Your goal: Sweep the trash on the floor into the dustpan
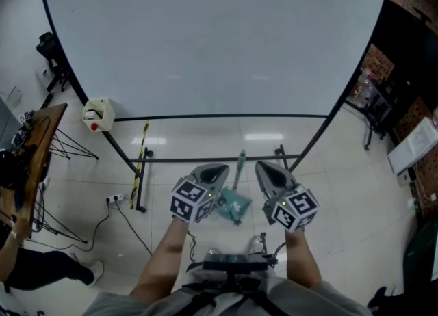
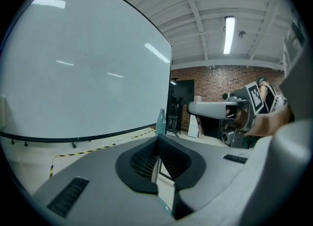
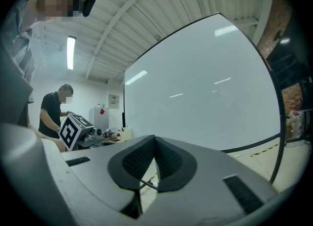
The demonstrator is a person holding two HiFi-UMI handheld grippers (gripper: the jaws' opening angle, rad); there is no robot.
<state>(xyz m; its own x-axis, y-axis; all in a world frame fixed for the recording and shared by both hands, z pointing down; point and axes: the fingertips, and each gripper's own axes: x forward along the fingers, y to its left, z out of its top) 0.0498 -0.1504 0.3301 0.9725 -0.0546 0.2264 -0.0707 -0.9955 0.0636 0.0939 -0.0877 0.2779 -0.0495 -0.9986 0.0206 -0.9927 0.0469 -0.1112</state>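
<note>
Flanking 1 dustpan (image 1: 235, 206) — 2 closed grippers (image 1: 211, 173) (image 1: 268, 171)

Person is wearing a grey garment (image 1: 130, 302), seen at the bottom of head view, w/ blk harness straps (image 1: 205, 299) running across it. A blk box (image 1: 235, 264) w/ thin cables is sitting at the front. Forearms are showing bare. L gripper (image 1: 215, 170) and R gripper (image 1: 267, 169) are both showing smooth grey shells w/ blk ribbed pads (image 2: 146, 164) and dark slotted vents on either side. Each is carrying a cube w/ blk-and-white square markers: L cube (image 1: 190, 200), R cube (image 1: 294, 210).
</note>
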